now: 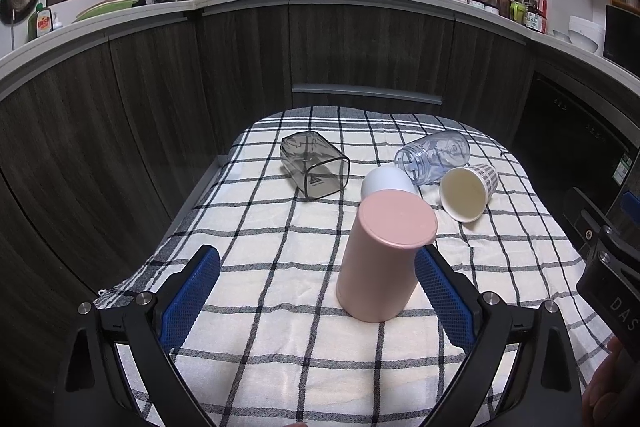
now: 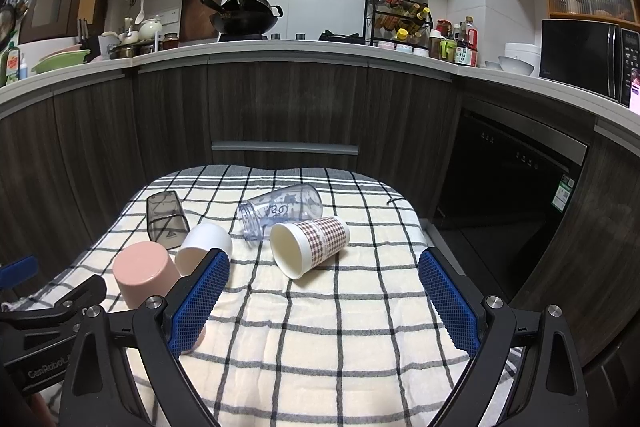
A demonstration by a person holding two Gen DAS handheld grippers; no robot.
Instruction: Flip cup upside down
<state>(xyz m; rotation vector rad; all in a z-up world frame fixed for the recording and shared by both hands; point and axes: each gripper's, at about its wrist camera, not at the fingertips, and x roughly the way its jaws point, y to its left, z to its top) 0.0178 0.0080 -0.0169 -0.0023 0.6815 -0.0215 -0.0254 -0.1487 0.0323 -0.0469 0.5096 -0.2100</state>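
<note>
A pink cup [image 1: 380, 259] stands upside down on the checked cloth [image 1: 280, 347], between the fingers of my open left gripper [image 1: 316, 287] and nearer the right one; it touches neither. It also shows in the right wrist view [image 2: 146, 277]. A white cup [image 1: 386, 181] [image 2: 206, 243] stands base up just behind it. A smoky square cup [image 1: 314, 163] [image 2: 166, 219], a clear bottle [image 1: 434, 155] [image 2: 280, 211] and a checked paper cup [image 1: 468, 191] [image 2: 308, 243] lie on their sides. My right gripper [image 2: 324, 295] is open and empty, just short of the paper cup.
The cloth [image 2: 320, 347] covers a small table with drop-offs left, right and far. Dark kitchen cabinets [image 1: 360, 47] stand beyond, with a cluttered counter [image 2: 280, 45] above. A dishwasher [image 2: 512, 179] is at the right. The left gripper's body [image 2: 48, 327] sits left of the pink cup.
</note>
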